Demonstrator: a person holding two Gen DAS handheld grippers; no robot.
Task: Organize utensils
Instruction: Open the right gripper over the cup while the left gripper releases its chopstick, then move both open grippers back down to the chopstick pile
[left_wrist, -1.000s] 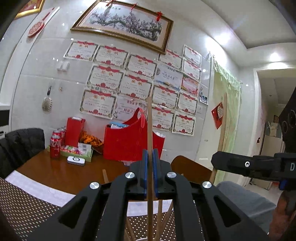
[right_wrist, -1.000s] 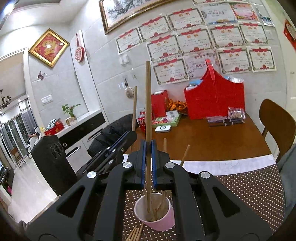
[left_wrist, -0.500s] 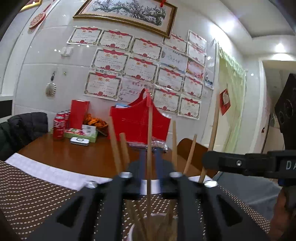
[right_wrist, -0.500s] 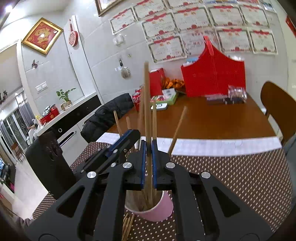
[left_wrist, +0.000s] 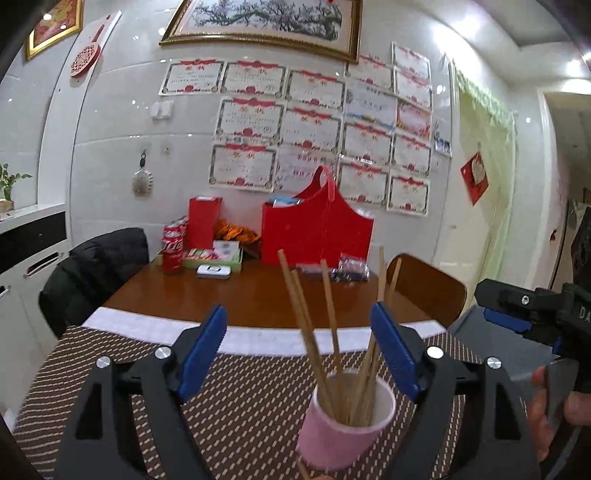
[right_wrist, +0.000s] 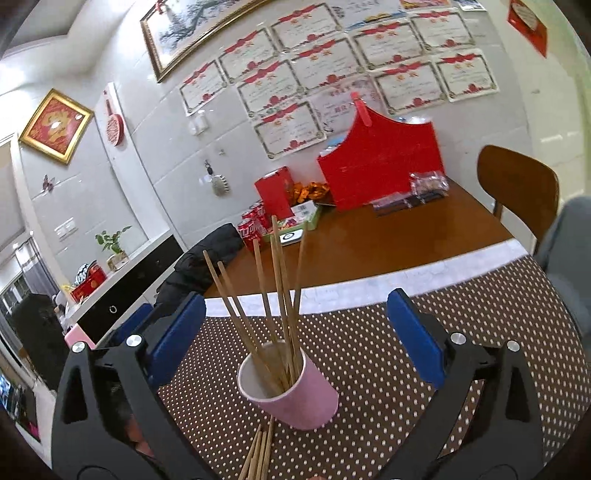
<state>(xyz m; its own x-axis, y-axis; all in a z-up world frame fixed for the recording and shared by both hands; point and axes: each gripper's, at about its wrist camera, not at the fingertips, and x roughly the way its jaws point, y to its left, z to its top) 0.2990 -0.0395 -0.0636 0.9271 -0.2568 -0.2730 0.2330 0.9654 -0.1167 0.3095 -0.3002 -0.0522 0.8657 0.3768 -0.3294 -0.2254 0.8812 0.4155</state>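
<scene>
A pink cup (left_wrist: 345, 424) (right_wrist: 295, 395) stands on the brown dotted mat (right_wrist: 369, 369) and holds several wooden chopsticks (left_wrist: 310, 332) (right_wrist: 282, 295), leaning apart. My left gripper (left_wrist: 298, 339) hangs just before the cup. Its jaws are opening, and its blue pads (left_wrist: 203, 347) stand far from the sticks. My right gripper (right_wrist: 295, 332) faces the cup from the other side, jaws also opening, pads (right_wrist: 413, 339) touching nothing. It also shows at the right edge of the left wrist view as the right gripper (left_wrist: 524, 314), held by a hand (left_wrist: 554, 410). More loose chopsticks (right_wrist: 258, 454) lie on the mat in front of the cup.
Farther back on the wooden table (left_wrist: 251, 291) stand a red bag (left_wrist: 317, 232), cola cans (left_wrist: 173, 251), a red box (left_wrist: 203, 221) and snack packets. A wooden chair (right_wrist: 517, 184) is at the right and a black jacket (left_wrist: 92, 266) at the left.
Each gripper was shut on an upright chopstick over the cup. Both have let go, the sticks now stand in the cup, and both sets of jaws have swung wide apart.
</scene>
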